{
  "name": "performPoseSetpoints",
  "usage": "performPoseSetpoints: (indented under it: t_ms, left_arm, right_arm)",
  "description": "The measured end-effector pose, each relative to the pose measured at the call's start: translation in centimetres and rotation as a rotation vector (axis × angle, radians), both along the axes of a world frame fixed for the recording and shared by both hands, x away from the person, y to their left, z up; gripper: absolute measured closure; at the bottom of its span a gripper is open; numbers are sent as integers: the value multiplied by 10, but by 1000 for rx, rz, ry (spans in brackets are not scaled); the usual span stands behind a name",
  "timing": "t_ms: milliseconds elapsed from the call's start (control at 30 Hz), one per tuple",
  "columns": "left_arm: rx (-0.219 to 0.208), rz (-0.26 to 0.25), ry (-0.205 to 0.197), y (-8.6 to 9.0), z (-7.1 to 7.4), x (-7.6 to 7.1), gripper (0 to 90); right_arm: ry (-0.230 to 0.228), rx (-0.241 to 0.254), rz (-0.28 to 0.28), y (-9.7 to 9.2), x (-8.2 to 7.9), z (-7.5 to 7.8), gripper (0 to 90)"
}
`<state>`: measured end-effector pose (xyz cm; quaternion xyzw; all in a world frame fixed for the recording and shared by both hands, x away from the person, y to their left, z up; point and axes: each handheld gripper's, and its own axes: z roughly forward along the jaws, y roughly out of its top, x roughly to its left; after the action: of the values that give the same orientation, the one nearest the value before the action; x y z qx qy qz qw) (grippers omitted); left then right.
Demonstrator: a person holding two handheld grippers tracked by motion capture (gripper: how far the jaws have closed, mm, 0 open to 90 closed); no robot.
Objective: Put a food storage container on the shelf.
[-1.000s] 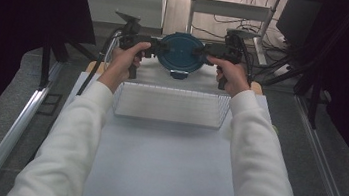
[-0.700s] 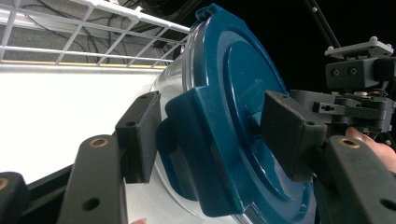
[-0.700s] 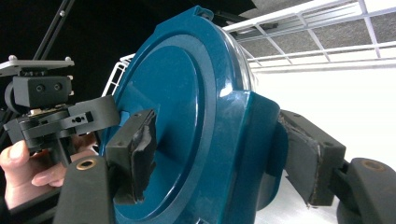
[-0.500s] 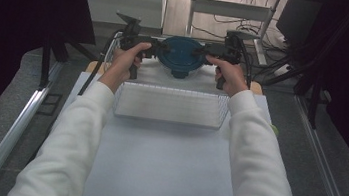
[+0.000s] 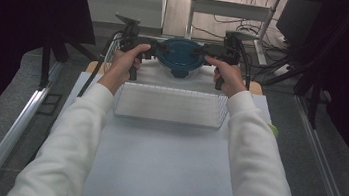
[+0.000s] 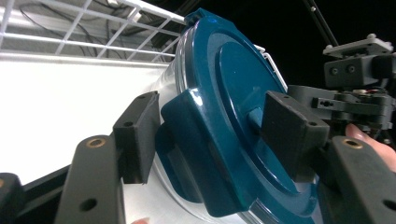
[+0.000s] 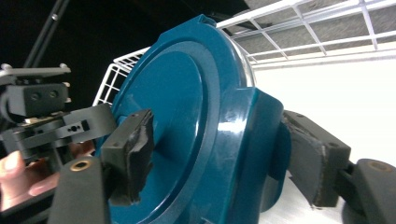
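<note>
On the near tabletop, working outward:

1. Tabletop: white, bare at the near edge. A person's two white sleeves cross it from the bottom of the high view.
2. Wire basket: white, shallow and rectangular. It lies across the middle of the tabletop, between the two forearms.
3. Left hand and right hand: both are past the basket's far rim, each gripping a black handle.
4. Left tongs: these point inward at the left side of the container.
   - In the left gripper view the jaws straddle the lid's left clip, one pad outside it and one over the lid top.
   - The jaws have just been opening and stand fairly wide, with the clip between them but not pinched.
5. Right tongs: these point inward at the right side.
   - They straddle the right clip in the same way.
   - The jaws have just been opening, and a gap shows at the outer pad.
6. Container: round, with a clear body under a dark teal lid. It stands at the far end of the tabletop, between the two tongs and beyond the basket, with the lid on.
7. White wire grid: stands behind the container.
</note>
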<state>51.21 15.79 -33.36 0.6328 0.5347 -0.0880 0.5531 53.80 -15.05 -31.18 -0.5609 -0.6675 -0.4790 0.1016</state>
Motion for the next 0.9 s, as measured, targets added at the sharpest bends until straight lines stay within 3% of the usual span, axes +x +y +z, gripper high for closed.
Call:
performPoseSetpoints:
  t_ms: [100, 133, 200, 333, 467, 600, 767, 900]
  left_arm:
    - [50, 39, -41, 2, 4, -5, 241]
    - [69, 49, -57, 3, 6, -7, 214]
    - [110, 58, -101, 4, 12, -14, 192]
    - [177, 31, -177, 5, 22, -34, 177]
    - [170, 10, -220, 5, 25, -60, 179]
    - [185, -6, -258, 8, 22, -87, 182]
    - [218, -31, -302, 14, 8, -126, 186]
    - [238, -45, -321, 18, -5, -149, 191]
  right_arm:
    - [-84, -58, -26, 2, -6, 6, 197]
    - [-96, -54, -29, 2, -7, 9, 179]
    - [-128, -65, -27, 0, -13, 13, 146]
    - [-223, -144, 4, -3, -29, 20, 137]
    - [-273, -128, 39, -12, -49, 23, 143]
    - [-336, -143, 69, -23, -73, 25, 160]
    - [-410, -144, 108, -43, -102, 20, 173]
    - [-460, -178, 122, -59, -126, 8, 193]
